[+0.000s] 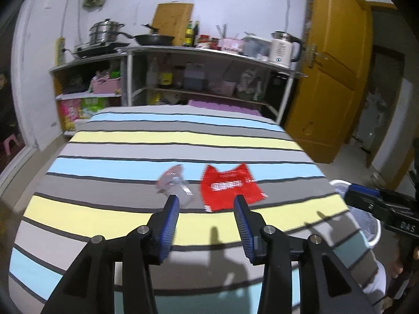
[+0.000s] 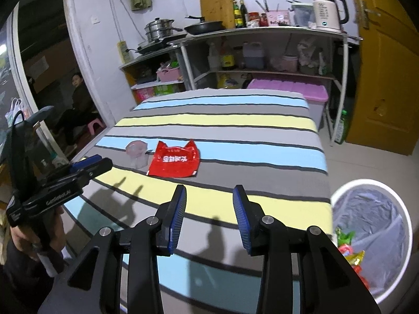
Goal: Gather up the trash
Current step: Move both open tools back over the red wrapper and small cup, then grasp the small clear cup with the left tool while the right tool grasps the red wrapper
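Note:
A red snack wrapper (image 1: 229,187) (image 2: 175,161) lies flat on the striped table. To its left sits a crumpled clear plastic cup (image 1: 174,183) (image 2: 137,153). My left gripper (image 1: 207,200) is open above the near part of the table, with its fingertips just short of the cup and wrapper and nothing between them. My right gripper (image 2: 209,191) is also open and empty, above the yellow stripe, nearer than the wrapper. Each gripper shows at the edge of the other's view, the left gripper (image 2: 89,163) seen from its side. A white bin (image 2: 371,233) lined with a clear bag stands at the table's right.
The bin holds several colourful wrappers (image 2: 349,248). Behind the striped table (image 1: 183,136) stand shelves with pans, bottles and a kettle (image 1: 282,48). A yellow door (image 1: 330,78) is at the right. A person sits in the doorway (image 2: 76,99) at the left.

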Demonstrator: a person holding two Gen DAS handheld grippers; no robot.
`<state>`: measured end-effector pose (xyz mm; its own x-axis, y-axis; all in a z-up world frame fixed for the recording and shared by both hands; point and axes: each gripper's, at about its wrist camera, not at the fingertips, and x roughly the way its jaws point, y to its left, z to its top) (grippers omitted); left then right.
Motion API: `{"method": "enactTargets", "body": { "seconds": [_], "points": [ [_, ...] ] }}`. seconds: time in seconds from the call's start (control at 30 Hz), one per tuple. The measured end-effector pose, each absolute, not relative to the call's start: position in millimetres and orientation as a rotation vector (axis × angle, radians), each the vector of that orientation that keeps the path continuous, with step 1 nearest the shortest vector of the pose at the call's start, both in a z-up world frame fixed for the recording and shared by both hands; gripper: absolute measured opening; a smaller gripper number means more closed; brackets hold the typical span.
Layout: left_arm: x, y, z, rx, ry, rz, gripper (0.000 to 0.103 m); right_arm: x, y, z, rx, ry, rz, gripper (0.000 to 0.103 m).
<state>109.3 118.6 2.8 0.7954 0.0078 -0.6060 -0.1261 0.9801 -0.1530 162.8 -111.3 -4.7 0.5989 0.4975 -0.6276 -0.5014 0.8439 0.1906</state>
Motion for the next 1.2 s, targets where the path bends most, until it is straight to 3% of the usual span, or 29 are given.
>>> {"method": "enactTargets", "body": {
  "seconds": [0.27,0.4,1.07,1.13,1.2],
  "points": [
    [146,150,-26,-0.265,0.730,0.137,0.052,193,-81,-20,-0.039,0.772,0.635,0.040],
    [165,155,-36,-0.277,0.760,0.157,0.053,211,-66,-28,-0.071,0.795,0.662,0.051],
    [210,169,-51,-0.308,0.830,0.167,0.056,286,-8,-61,-0.223,0.890,0.818,0.051],
    [210,168,-51,-0.306,0.829,0.157,0.055,288,-7,-61,-0.212,0.900,0.827,0.048],
    [212,166,-51,-0.303,0.829,0.146,0.043,286,-5,-61,-0.215,0.893,0.834,0.027]
  ]
}}
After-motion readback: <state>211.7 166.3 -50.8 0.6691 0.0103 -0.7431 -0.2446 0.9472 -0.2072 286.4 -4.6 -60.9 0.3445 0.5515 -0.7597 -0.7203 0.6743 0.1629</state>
